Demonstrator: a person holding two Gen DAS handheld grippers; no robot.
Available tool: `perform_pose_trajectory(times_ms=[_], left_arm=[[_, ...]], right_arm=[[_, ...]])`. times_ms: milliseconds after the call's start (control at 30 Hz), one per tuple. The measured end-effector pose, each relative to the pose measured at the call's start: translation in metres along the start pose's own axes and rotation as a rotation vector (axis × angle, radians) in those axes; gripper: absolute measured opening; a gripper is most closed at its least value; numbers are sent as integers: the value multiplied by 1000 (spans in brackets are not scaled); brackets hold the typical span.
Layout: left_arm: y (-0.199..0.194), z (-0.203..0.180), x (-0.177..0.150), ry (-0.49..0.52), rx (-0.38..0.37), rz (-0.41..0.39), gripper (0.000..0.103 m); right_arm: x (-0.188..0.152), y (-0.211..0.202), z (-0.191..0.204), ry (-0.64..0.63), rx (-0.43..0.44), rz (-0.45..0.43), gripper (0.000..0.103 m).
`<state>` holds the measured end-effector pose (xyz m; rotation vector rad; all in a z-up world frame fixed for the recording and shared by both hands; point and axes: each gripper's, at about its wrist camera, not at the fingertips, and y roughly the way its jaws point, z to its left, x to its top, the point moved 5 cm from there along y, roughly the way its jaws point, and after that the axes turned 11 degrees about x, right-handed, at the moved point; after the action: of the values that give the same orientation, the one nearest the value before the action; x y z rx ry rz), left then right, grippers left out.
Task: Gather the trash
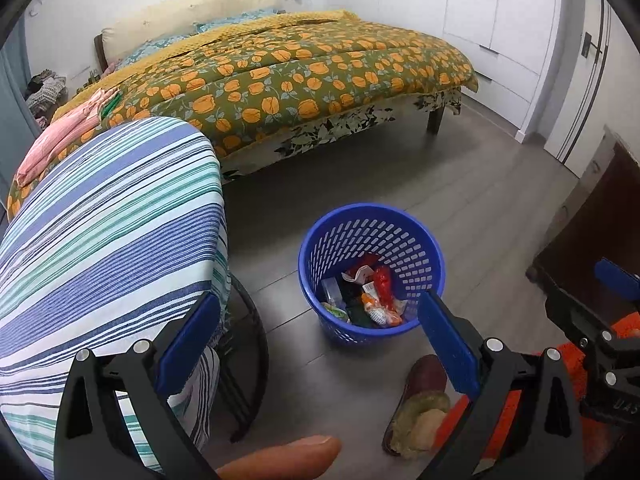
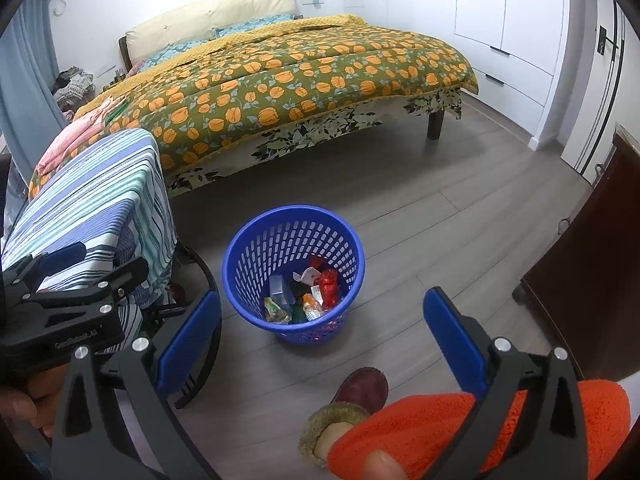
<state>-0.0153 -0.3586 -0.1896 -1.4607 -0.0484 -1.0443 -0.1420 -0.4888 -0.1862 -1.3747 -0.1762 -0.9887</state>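
A blue perforated waste basket (image 1: 424, 244) (image 2: 256, 240) stands on the grey wood floor and holds several pieces of trash (image 1: 372, 296) (image 2: 308, 296): red and white wrappers, a clear plastic box, a green packet. My left gripper (image 1: 316, 340) is open and empty, held above and in front of the basket; it also shows in the right wrist view (image 2: 76, 272) at the left edge. My right gripper (image 2: 320, 336) is open and empty, above the floor just before the basket; it also shows in the left wrist view (image 1: 616, 280) at the right edge.
A striped cloth covers a small table (image 1: 104, 232) (image 2: 96, 196) at the left, with a black curved frame under it. A bed with an orange-flowered quilt (image 1: 304, 76) (image 2: 312, 72) stands behind. A dark wooden cabinet (image 2: 592, 280) is at the right. A slippered foot (image 2: 360, 392) is below.
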Motion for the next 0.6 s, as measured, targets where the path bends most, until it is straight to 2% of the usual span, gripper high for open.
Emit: perform_pose_trajectory(times_ms=[600], left_arm=[[5,-2,-4,9,0,12,98]], right_arm=[[-4,4,1,5,2,15,98]])
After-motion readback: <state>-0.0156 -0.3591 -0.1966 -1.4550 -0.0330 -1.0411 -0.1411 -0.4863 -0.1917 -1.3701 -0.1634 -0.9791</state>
